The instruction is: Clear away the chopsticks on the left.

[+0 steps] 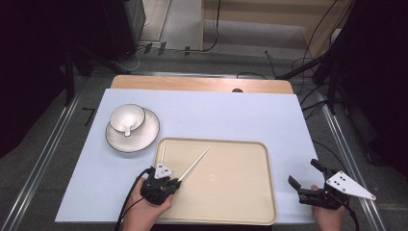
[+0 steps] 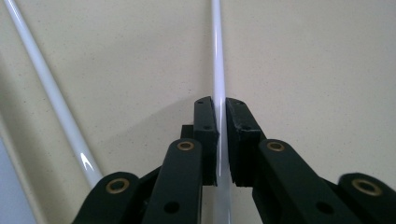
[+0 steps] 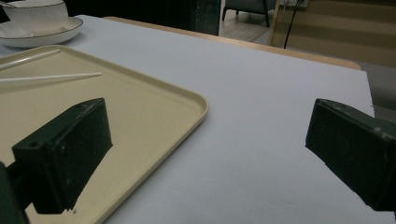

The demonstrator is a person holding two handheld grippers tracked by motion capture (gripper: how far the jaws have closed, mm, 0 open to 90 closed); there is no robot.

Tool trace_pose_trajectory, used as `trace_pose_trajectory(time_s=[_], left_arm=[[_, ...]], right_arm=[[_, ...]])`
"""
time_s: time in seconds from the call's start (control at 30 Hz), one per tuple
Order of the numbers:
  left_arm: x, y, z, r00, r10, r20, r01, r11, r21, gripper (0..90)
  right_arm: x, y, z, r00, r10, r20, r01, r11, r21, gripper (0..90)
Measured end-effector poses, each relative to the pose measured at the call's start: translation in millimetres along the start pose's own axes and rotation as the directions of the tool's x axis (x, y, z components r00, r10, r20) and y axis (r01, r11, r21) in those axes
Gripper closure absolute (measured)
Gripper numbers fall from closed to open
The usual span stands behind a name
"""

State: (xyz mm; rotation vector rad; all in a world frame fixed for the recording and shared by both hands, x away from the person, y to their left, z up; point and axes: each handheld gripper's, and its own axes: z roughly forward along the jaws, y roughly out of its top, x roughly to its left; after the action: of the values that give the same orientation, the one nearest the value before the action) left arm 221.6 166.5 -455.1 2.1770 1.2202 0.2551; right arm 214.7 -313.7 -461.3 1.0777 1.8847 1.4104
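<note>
two white chopsticks lie on the beige tray (image 1: 240, 202). the left gripper (image 1: 166, 183) has its fingers pinched on one chopstick (image 2: 218, 70); the second chopstick (image 2: 51, 93) lies beside. the right gripper (image 1: 308, 180) hovers wide open, holding nothing. farther off, a bowl (image 1: 127, 117) sits on its plate (image 1: 144, 137).

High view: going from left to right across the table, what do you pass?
Plate with a bowl and spoon → left gripper closed on a white chopstick → tray → right gripper, jaws open.
</note>
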Motion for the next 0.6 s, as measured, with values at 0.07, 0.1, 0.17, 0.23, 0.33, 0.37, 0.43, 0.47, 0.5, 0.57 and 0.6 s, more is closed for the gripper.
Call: trace_pose_trajectory(time_s=[0.07, 0.1, 0.17, 0.23, 0.33, 0.37, 0.43, 0.47, 0.5, 0.57, 0.6], left_arm=[[1.0, 1.1, -0.2, 0.9995, -0.019, 0.027, 0.019, 0.9998, 0.006, 77.9], [1.6, 1.2, -0.2, 0.9990, -0.026, 0.036, 0.025, 0.9997, 0.006, 75.4], [3.6, 1.5, -0.2, 0.9981, -0.032, 0.052, 0.032, 0.9995, 0.004, 75.1], [7.4, 4.1, 0.0, 0.9968, -0.039, 0.070, 0.038, 0.9992, 0.014, 74.9], [12.5, 12.7, -1.2, 0.9937, -0.055, 0.098, 0.054, 0.9985, 0.011, 72.7], [13.5, 16.5, -1.1, 0.9937, -0.051, 0.099, 0.051, 0.9987, 0.006, 72.5], [14.4, 25.2, 0.8, 0.9931, -0.039, 0.111, 0.038, 0.9992, 0.014, 75.3], [15.4, 29.7, 2.2, 0.9907, -0.044, 0.128, 0.043, 0.9990, 0.015, 77.2], [15.5, 34.4, 3.3, 0.9897, -0.045, 0.136, 0.044, 0.9990, 0.009, 81.3], [15.2, 43.4, 6.3, 0.9890, -0.035, 0.143, 0.035, 0.9994, 0.008, 89.7], [15.2, 47.7, 8.7, 0.9873, -0.036, 0.155, 0.035, 0.9994, 0.006, 90.0]], right_arm=[[0.1, -0.3, -0.9, 1.0000, 0.003, 0.002, -0.003, 1.000, -0.001, 0.2], [-0.1, -0.2, -1.3, 1.0000, 0.002, 0.002, -0.002, 1.000, -0.003, 0.2], [0.4, 0.4, -1.6, 1.0000, 0.003, 0.003, -0.003, 1.000, -0.008, 0.2], [0.7, 0.9, -1.2, 1.0000, 0.008, 0.000, -0.008, 1.000, -0.014, 0.2], [2.1, 1.0, -2.8, 0.9998, 0.017, -0.006, -0.017, 1.000, -0.016, 0.2], [2.0, 1.2, -3.6, 0.9998, 0.017, -0.009, -0.017, 1.000, -0.022, 0.2], [1.8, 2.3, -3.9, 0.9999, 0.015, -0.003, -0.015, 1.000, -0.027, 0.2], [1.1, 2.4, -3.9, 0.9998, 0.018, 0.000, -0.018, 0.999, -0.028, 0.2], [-0.3, 1.9, -3.8, 0.9997, 0.023, -0.005, -0.023, 0.999, -0.032, 0.2], [-2.4, 0.4, -3.2, 0.9994, 0.034, 0.000, -0.034, 0.999, -0.028, 0.2], [-3.2, -0.4, -2.9, 0.9993, 0.037, -0.002, -0.037, 0.999, -0.024, 0.2]])
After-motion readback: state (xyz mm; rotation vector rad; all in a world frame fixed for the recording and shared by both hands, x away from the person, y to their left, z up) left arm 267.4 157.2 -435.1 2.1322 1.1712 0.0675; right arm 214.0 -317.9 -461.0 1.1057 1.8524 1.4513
